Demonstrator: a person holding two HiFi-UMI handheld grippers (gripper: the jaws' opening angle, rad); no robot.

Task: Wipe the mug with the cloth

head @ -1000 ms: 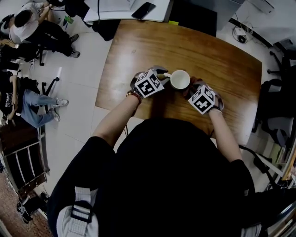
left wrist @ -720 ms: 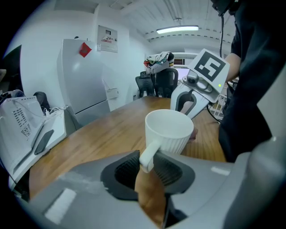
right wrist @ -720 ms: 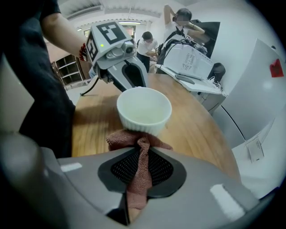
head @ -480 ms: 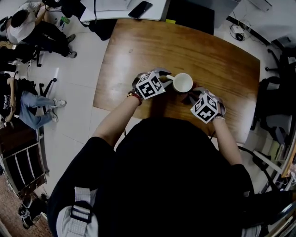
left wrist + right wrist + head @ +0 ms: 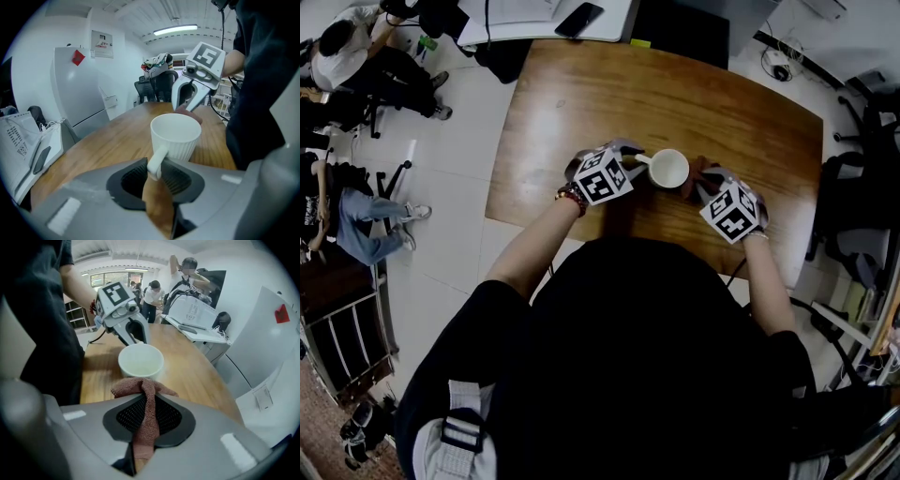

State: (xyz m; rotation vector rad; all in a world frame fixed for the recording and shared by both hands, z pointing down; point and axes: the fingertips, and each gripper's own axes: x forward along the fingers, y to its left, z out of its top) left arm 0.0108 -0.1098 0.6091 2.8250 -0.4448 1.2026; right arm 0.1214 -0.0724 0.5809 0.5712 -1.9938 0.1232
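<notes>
A white ribbed mug (image 5: 668, 169) stands upright on the wooden table (image 5: 741, 103). My left gripper (image 5: 630, 156) is shut on the mug's handle (image 5: 157, 161), which sits between the jaws in the left gripper view, where the mug (image 5: 176, 136) fills the middle. My right gripper (image 5: 703, 180) is shut on a reddish-brown cloth (image 5: 143, 399), whose bunched end lies just in front of the mug (image 5: 140, 361) on its right side. Whether cloth and mug touch I cannot tell. The cloth (image 5: 698, 169) shows as a dark red patch in the head view.
The table's near edge (image 5: 675, 246) runs just under both grippers. A white desk (image 5: 534, 19) with a phone (image 5: 589, 17) stands beyond the table's far edge. People sit on chairs at the far left (image 5: 347, 56). A black chair (image 5: 853, 206) stands right of the table.
My right gripper has drawn a little to the right, away from the mug, still holding the cloth. The left gripper and mug have hardly moved.
</notes>
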